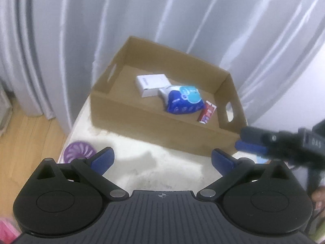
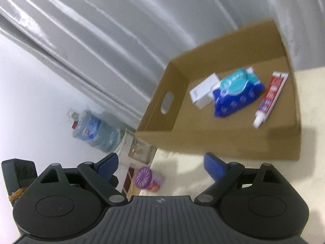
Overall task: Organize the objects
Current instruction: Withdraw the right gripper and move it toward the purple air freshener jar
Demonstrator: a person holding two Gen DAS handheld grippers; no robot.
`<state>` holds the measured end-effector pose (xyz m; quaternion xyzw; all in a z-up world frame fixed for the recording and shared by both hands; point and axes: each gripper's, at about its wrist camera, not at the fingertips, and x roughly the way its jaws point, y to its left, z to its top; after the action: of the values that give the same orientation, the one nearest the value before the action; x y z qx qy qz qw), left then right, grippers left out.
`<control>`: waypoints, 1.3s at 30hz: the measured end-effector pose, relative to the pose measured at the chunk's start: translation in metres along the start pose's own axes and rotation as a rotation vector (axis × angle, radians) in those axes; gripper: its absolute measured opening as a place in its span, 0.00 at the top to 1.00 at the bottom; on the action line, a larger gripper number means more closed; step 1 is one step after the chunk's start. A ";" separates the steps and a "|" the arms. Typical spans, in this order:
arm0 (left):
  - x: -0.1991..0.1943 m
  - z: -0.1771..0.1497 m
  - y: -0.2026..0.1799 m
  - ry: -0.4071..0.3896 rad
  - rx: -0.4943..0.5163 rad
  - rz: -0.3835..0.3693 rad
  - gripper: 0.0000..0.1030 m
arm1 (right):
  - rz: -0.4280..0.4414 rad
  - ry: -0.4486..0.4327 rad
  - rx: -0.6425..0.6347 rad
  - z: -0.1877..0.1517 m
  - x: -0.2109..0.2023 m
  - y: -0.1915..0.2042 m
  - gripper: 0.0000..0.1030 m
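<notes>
Both the left gripper (image 1: 162,158) and right gripper (image 2: 161,166) are seen with fingers wide and empty. The purple disc (image 1: 79,151) at the counter's (image 1: 162,162) edge is partly hidden; box (image 1: 154,130) contents are blurred.

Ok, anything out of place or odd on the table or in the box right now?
Mostly tidy. The box holds a white carton, a blue pack leaning on it, and a toothpaste tube. One straggler: a purple round item sits outside the box at the table edge. No spills or damage visible.
</notes>
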<state>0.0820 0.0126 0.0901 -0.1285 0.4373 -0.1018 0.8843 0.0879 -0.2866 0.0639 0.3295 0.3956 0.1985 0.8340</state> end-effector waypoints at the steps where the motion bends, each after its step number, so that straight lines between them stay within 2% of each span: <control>1: -0.004 -0.004 0.004 -0.007 -0.013 0.004 0.01 | 0.006 0.008 -0.003 -0.004 0.001 0.003 0.09; 9: -0.029 -0.031 0.033 -0.035 -0.107 0.039 0.01 | 0.037 0.079 -0.038 -0.030 0.015 0.026 0.09; 16: -0.042 -0.042 0.058 -0.073 -0.144 0.089 0.01 | 0.035 0.134 -0.073 -0.036 0.035 0.041 0.09; 20: -0.039 -0.051 0.072 -0.100 -0.114 0.177 0.01 | 0.018 0.178 -0.085 -0.038 0.052 0.044 0.09; 28: -0.009 -0.058 0.100 -0.102 -0.037 0.276 0.01 | -0.024 0.278 -0.081 -0.041 0.106 0.054 0.09; 34: 0.017 -0.062 0.113 -0.102 0.038 0.254 0.01 | -0.051 0.311 -0.113 -0.041 0.152 0.067 0.09; 39: 0.041 -0.061 0.117 -0.096 0.090 0.223 0.01 | -0.080 0.328 -0.129 -0.041 0.193 0.072 0.14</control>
<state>0.0651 0.1035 -0.0132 -0.0443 0.4010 -0.0163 0.9148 0.1684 -0.1055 -0.0066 0.2226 0.5255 0.2411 0.7850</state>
